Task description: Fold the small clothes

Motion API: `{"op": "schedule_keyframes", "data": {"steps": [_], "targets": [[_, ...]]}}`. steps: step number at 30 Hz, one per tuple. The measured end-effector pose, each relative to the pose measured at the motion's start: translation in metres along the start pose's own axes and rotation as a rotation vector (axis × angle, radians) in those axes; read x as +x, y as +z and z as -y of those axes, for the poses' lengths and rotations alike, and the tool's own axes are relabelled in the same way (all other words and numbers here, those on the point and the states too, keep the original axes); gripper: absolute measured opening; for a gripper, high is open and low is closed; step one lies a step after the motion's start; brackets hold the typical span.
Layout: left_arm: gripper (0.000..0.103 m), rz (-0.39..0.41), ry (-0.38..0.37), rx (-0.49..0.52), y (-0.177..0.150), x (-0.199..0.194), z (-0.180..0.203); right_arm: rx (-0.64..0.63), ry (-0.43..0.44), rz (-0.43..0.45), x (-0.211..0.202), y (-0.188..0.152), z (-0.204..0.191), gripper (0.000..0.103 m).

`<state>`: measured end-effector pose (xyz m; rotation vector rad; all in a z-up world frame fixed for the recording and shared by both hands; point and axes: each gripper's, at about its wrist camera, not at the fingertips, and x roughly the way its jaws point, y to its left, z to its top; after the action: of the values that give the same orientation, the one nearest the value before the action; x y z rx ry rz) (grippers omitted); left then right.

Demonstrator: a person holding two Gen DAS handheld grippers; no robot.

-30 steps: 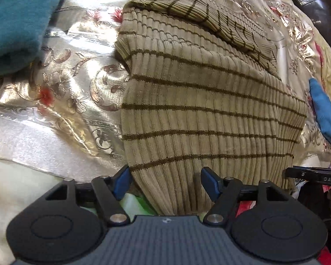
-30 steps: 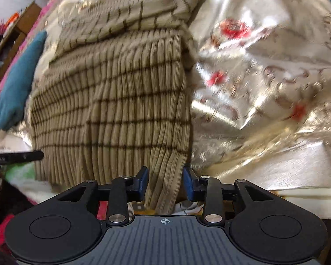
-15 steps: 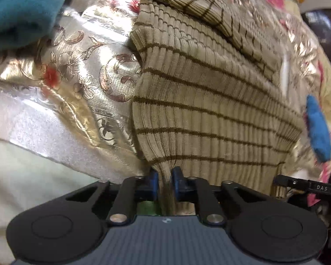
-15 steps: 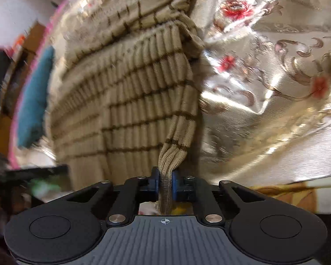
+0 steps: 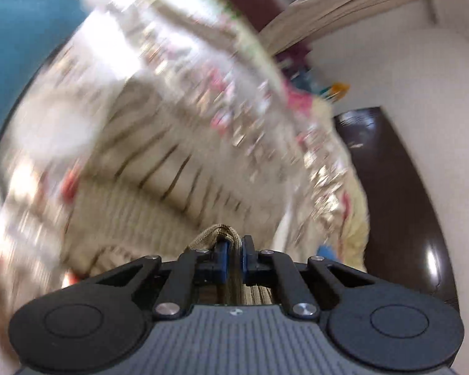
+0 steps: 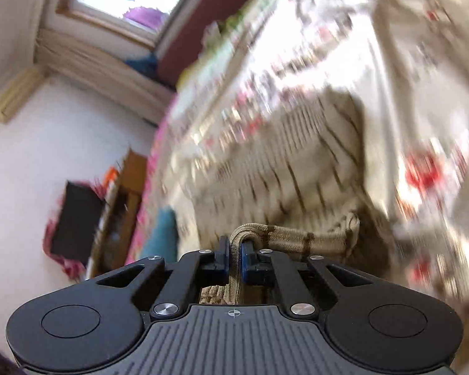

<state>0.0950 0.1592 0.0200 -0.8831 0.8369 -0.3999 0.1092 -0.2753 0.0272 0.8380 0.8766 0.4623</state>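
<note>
The striped sweater (image 5: 159, 187) lay across the shiny floral bedspread (image 6: 422, 47), its near hem bunched up and pinched at both corners. The left gripper (image 5: 233, 257) was clamped on one fold of ribbed knit, and the right gripper (image 6: 233, 257) was clamped on the other, a taut band of hem running off to the side. To fold it well, both corners probably needed to travel level and together toward the far end, so the hem would land square. Both views were badly smeared, so how flat the sweater sat was hard to judge, and neither gripper showed in the other's camera.
</note>
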Motion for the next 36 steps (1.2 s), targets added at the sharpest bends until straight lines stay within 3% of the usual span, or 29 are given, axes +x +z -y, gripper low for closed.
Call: {"op": "schedule_keyframes", "data": {"steps": [2,5,8,12,15,17,19,22,28,36], "targets": [[0.013,0.056,-0.02,0.034,0.026,0.008,0.006,-0.01,0.022,0.07,0.006,0.022,-0.007,0.008],[0.013,0.124,0.006,0.033,0.061,0.036,0.0,0.0,0.02,0.164,0.026,0.052,-0.009,0.008],[0.013,0.164,0.086,0.013,0.088,0.068,-0.019,0.025,-0.04,0.211,0.053,0.077,0.002,0.008],[0.013,0.172,0.216,0.029,0.103,0.102,-0.039,0.011,-0.143,0.206,0.095,0.1,0.021,0.01],[0.014,0.157,0.254,0.001,0.096,0.107,-0.056,0.072,-0.196,0.192,0.117,0.103,0.042,0.012],[0.02,0.157,0.255,-0.009,0.092,0.105,-0.06,0.069,-0.215,0.185,0.123,0.101,0.047,0.013],[0.039,0.173,0.24,-0.023,0.091,0.101,-0.061,0.073,-0.208,0.184,0.122,0.099,0.051,0.016],[0.046,0.199,0.242,-0.01,0.088,0.09,-0.057,0.052,-0.204,0.199,0.115,0.096,0.05,0.027],[0.052,0.242,0.241,-0.016,0.079,0.071,-0.052,-0.02,-0.224,0.237,0.104,0.096,0.045,0.034],[0.053,0.164,0.316,0.135,0.05,0.084,-0.034,-0.214,-0.391,0.166,0.139,0.087,0.034,0.034]]}}
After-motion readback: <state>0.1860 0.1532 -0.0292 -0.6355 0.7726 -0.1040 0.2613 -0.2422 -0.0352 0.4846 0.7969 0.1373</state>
